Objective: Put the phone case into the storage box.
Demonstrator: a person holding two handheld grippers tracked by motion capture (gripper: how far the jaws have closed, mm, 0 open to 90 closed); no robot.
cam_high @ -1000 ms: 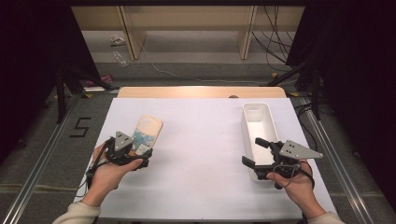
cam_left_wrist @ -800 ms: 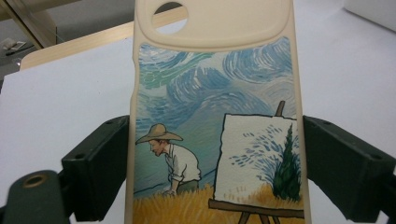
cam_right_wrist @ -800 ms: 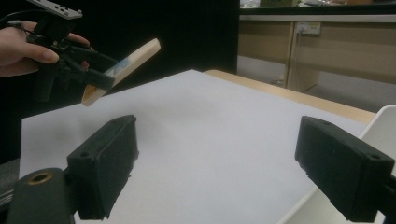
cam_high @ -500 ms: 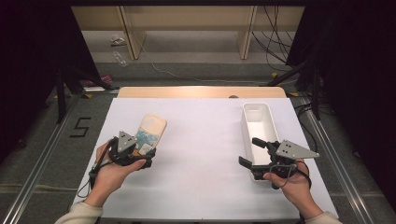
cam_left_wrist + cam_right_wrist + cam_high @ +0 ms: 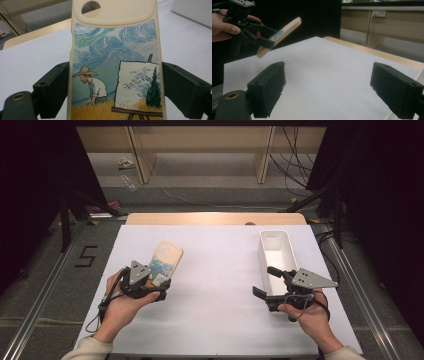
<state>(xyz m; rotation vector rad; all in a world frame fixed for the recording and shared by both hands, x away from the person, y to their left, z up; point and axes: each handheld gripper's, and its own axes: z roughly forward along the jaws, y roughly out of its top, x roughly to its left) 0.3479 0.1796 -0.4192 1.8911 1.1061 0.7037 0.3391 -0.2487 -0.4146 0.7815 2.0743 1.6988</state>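
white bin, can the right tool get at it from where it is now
Probably yes. The white bin stands open-topped right beside the right tool, whose jaws are open and empty. No object lies between them on the white table; the left tool holds the phone case far across.

The table (image 5: 220, 320) had a white top. A strip of light wood (image 5: 215, 218) ran along its far edge. A white bin (image 5: 276, 251) stood on the top, near the right edge. It was long and thin, and its long side ran along that edge. The bin was open on top and white inside. The floor (image 5: 45, 285) around the table was grey. A black 5 (image 5: 86, 256) was marked on the floor by the left edge.
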